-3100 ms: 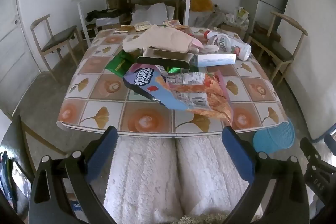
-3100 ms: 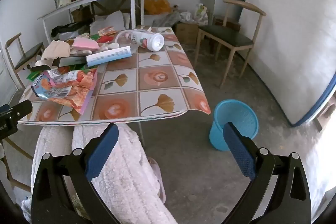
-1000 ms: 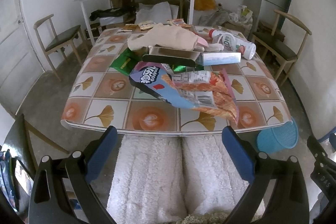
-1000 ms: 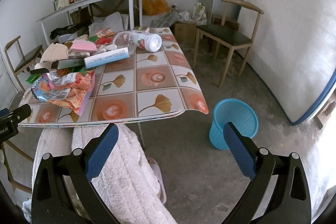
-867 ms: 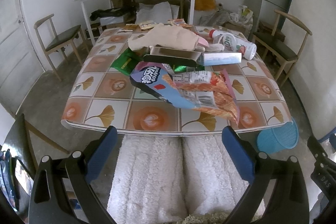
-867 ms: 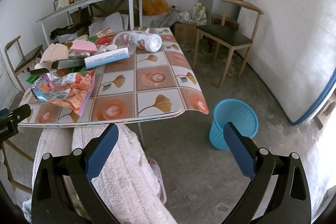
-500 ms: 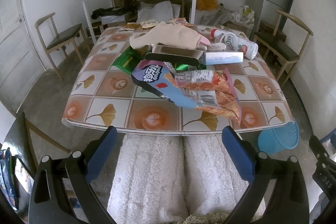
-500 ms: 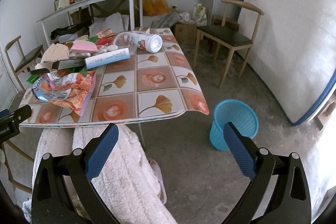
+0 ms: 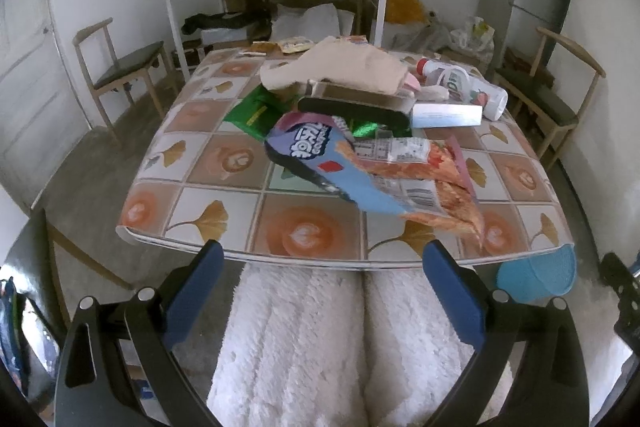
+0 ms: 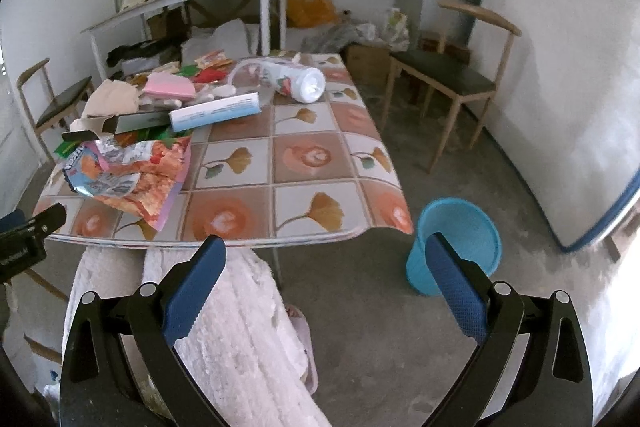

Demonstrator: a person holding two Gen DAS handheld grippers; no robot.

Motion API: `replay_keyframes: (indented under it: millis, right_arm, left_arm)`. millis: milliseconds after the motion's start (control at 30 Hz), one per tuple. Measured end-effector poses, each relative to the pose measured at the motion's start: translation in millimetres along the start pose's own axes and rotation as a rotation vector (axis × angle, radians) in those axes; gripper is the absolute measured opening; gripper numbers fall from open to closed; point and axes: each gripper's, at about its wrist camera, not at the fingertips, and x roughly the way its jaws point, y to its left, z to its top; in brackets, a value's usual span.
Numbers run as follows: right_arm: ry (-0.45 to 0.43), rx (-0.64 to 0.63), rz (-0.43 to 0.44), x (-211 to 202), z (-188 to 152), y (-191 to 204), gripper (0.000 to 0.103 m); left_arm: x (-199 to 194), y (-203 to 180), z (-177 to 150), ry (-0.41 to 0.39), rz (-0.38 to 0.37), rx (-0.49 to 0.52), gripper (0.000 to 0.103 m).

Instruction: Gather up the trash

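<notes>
Nothing much is shifting; your view is only creeping toward the tiled desk [image 9: 200, 203]. You are holding the left claw [image 9: 320, 283] and right claw [image 10: 326, 277] spread and empty. Crumpled orange-and-blue snack wrappers [image 9: 360, 167] are lying on the desk, so everything is waiting for the round blue plastic bin [image 10: 456, 239] on the floor.

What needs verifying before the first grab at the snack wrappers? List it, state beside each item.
1. Left gripper open and empty: ok.
2. Right gripper open and empty: ok.
3. Snack wrappers on top of the pile, nothing lying over them: ok.
4. Blue bin upright on the floor beside the table, opening unobstructed: ok.
5. Either gripper at the wrappers: not ok, both hang short of the table edge.
6. Wrappers empty: cannot tell.
</notes>
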Motion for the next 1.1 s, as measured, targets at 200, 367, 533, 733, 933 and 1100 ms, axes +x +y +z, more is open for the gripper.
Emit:
replay_keyframes:
  millis: [200, 367, 533, 733, 933, 1100]
  right_arm:
    - [-0.05, -0.041, 0.062, 12, 22, 14, 0.095]
    - [-0.123, -0.048, 0.146, 22, 47, 28, 0.095]
    - [-0.171, -0.082, 0.255, 37, 71, 46, 0.095]
    - [-0.169, -0.067, 0.405, 55, 113, 55, 0.095]
    - [-0.088, -0.056, 0.532, 83, 152, 61, 0.095]
    - [0.019, -0.054, 0.624, 109, 175, 70, 0.095]
  left_arm:
    - [4, 17, 1, -0.061, -0.014, -0.034, 0.098]
    - [2, 32, 18, -0.165, -0.084, -0.049, 0.098]
    - [2, 49, 49, -0.275, -0.179, -0.06, 0.097]
    - [20, 62, 102, -0.266, -0.28, -0.049, 0.097]
    - [61, 53, 148, -0.143, -0.355, 0.009, 0.094]
    - [94, 47, 162, -0.028, -0.347, 0.045, 0.082]
